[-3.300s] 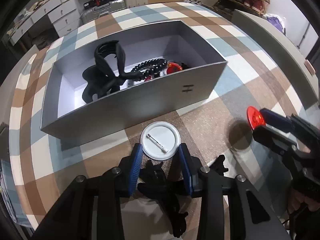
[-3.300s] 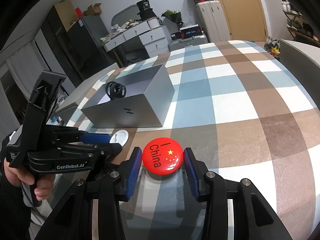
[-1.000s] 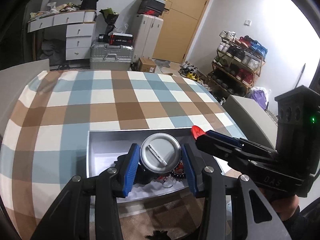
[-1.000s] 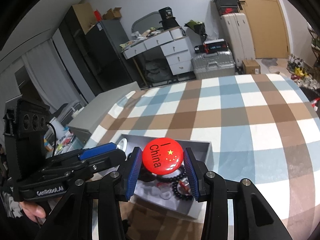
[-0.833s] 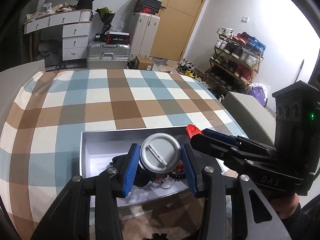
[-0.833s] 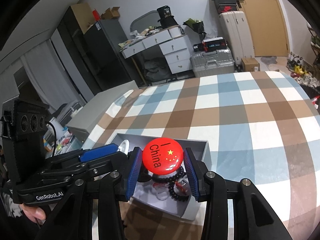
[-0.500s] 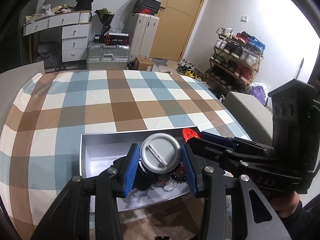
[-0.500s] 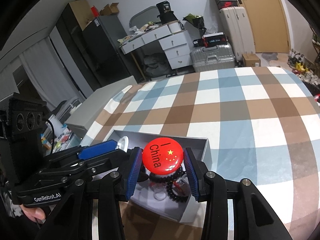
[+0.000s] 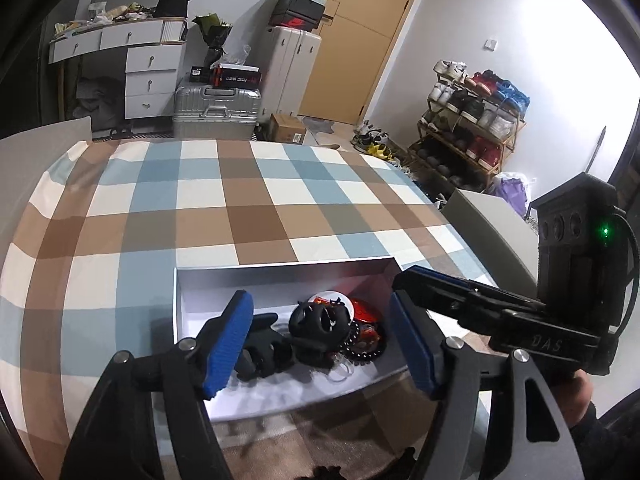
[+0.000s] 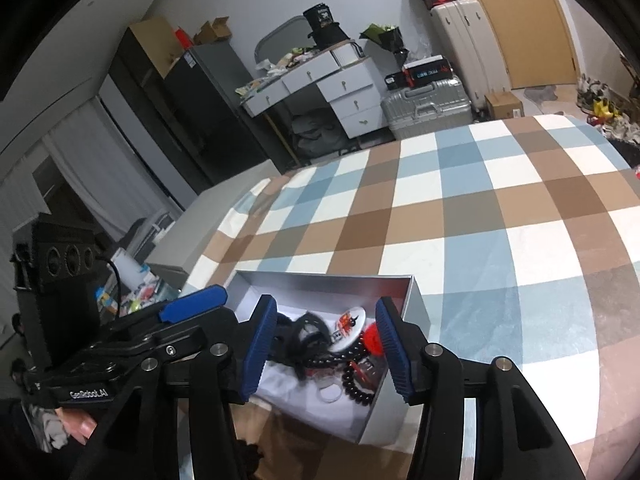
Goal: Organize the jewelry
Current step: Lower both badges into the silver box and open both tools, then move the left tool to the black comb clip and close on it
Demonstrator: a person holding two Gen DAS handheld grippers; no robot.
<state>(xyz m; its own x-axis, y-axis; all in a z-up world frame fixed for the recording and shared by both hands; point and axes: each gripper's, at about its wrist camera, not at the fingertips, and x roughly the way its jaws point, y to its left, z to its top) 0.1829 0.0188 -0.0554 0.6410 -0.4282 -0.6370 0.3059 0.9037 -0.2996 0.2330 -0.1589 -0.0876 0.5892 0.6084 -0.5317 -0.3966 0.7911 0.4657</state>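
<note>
A silver box (image 9: 280, 270) lies on the checked tablecloth, and both grippers hang above it. In the left wrist view my left gripper (image 9: 320, 344) has its jaws opening, with nothing pressed between the blue pads (image 9: 228, 342). Below it in the box lie a black hair claw (image 9: 320, 320), a white badge (image 9: 334, 297), a red badge (image 9: 364, 312) and a bead bracelet (image 9: 362, 352). My right gripper (image 10: 326, 350) is also opening and grips nothing. Under it the white badge (image 10: 348, 328) and the blurred red badge (image 10: 374, 338) rest among the black beads (image 10: 352, 378).
The right gripper (image 9: 404, 280) reaches in from the right edge of the box, and the left gripper (image 10: 212, 312) from the left. Checked cloth (image 10: 500, 216) stretches beyond the box. A grey chair back (image 9: 492, 224), drawers, suitcases and a shoe rack stand around the table.
Both pairs of jaws have spread apart. The silver-backed badge has left the left gripper and the red badge has left the right one; both now lie in the box.
</note>
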